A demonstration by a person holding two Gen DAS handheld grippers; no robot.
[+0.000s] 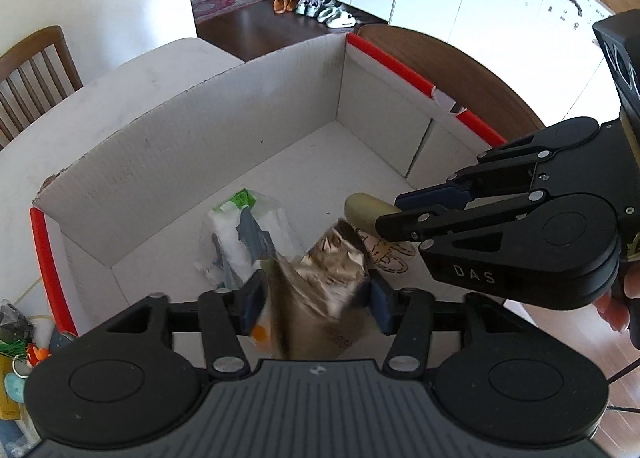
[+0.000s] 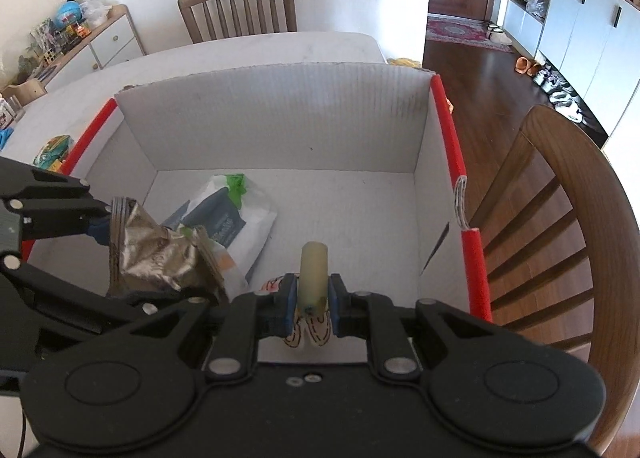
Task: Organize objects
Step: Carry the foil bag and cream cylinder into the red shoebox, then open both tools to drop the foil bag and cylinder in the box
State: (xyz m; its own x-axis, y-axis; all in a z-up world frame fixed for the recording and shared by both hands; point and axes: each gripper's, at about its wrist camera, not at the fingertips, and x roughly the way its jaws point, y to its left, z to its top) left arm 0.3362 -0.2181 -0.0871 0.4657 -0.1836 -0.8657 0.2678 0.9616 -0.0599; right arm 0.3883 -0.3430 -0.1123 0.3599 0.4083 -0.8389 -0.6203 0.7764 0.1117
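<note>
A white cardboard box [image 1: 224, 138] with red edges stands on the table; it also shows in the right wrist view [image 2: 280, 114]. My left gripper [image 1: 316, 298] is shut on a crumpled shiny foil packet [image 1: 324, 282] and holds it over the box's near side; the packet also shows in the right wrist view [image 2: 160, 254]. My right gripper [image 2: 313, 304] is shut on a pale yellow cylinder [image 2: 314, 274] with a small drawn figure below it, above the box floor; the cylinder also shows in the left wrist view [image 1: 366, 212]. A white, grey and green plastic pack [image 2: 228, 218] lies on the box floor.
A wooden chair [image 2: 560, 226] stands right of the box, another [image 2: 240, 6] behind the table. Small toys and clutter [image 1: 20, 350] lie on the table left of the box. A sideboard [image 2: 80, 46] stands at the back left.
</note>
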